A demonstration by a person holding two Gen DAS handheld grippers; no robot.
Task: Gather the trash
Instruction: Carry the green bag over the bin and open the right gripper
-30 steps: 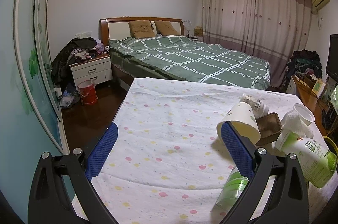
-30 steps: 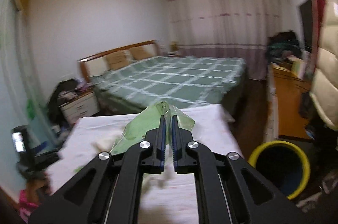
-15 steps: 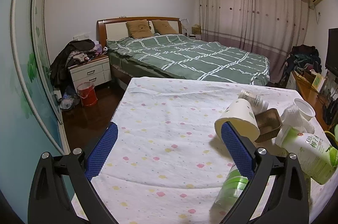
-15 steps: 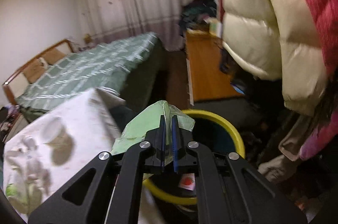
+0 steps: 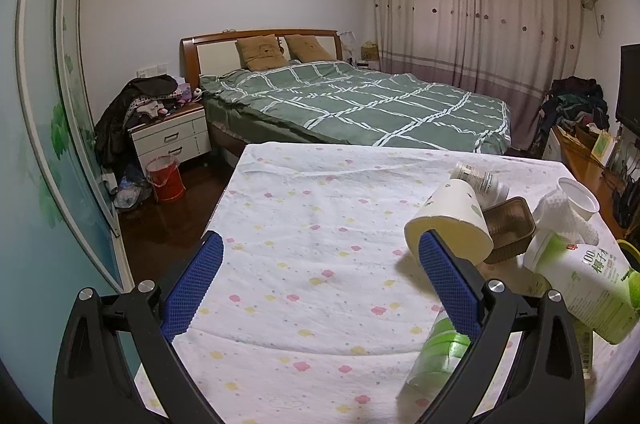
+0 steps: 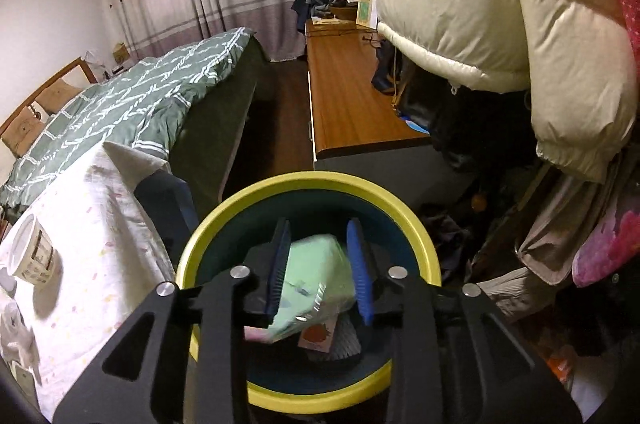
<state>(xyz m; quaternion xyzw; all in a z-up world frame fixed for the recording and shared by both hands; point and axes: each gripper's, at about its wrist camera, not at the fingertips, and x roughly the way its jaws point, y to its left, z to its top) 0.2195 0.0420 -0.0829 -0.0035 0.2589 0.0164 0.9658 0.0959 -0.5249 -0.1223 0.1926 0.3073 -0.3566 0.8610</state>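
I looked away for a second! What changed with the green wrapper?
The right hand-held gripper swung from the table to over the yellow-rimmed bin; its jaws have just been opening, releasing the green wrapper. The left hand-held gripper stayed open over the table.

The right gripper point(image 6: 319, 266) points steeply downward, its black arms reaching forward from the bottom of the right wrist view. Its jaws have just been opening and now stand partly apart, with a pale green wrapper point(image 6: 310, 284) between the blue pads. The left gripper point(image 5: 318, 274) tilts gently downward, its jaws spread wide with nothing between the blue pads.
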